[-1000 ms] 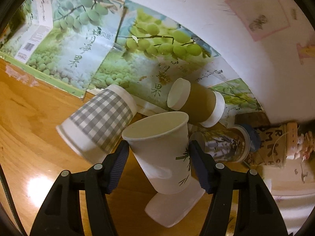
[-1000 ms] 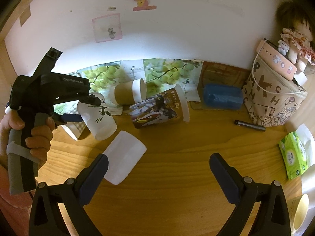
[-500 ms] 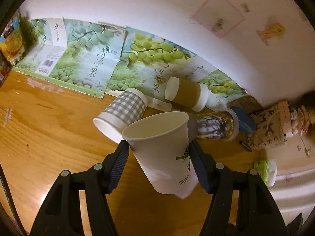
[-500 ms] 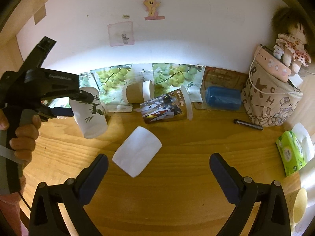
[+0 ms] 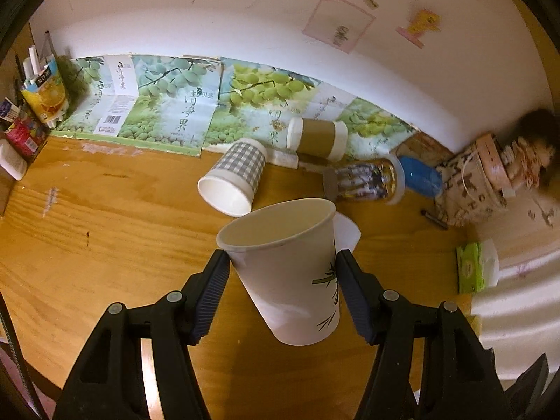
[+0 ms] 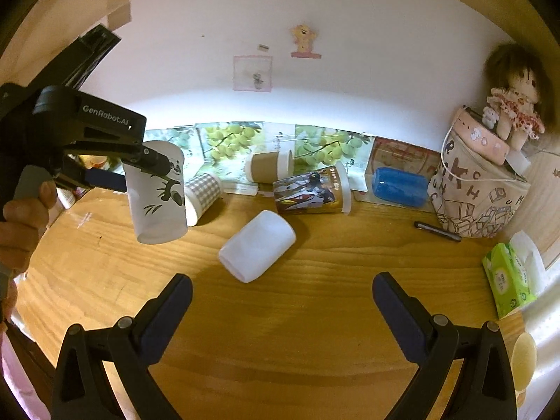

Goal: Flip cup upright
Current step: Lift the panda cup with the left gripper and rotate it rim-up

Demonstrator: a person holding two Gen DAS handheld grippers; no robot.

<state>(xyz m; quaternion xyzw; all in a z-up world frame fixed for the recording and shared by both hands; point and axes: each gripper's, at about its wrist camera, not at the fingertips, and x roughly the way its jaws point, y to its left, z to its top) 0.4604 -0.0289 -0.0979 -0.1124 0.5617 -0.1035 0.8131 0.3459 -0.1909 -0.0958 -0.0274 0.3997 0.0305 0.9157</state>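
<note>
"GenRobot.AI" on left gripper (image 5: 281,267) body, fingers pinching airborne panda cup (image 5: 292,266) near its rim, right gripper (image 6: 281,299) spread wide, empty

Warm dim indoor light I see, bright patch on the wall (image 6: 315,98), soft shadows on the table (image 6: 280,332), heavy fisheye bending, dark corners, doll (image 5: 525,154) blurred at my left view's edge
</note>
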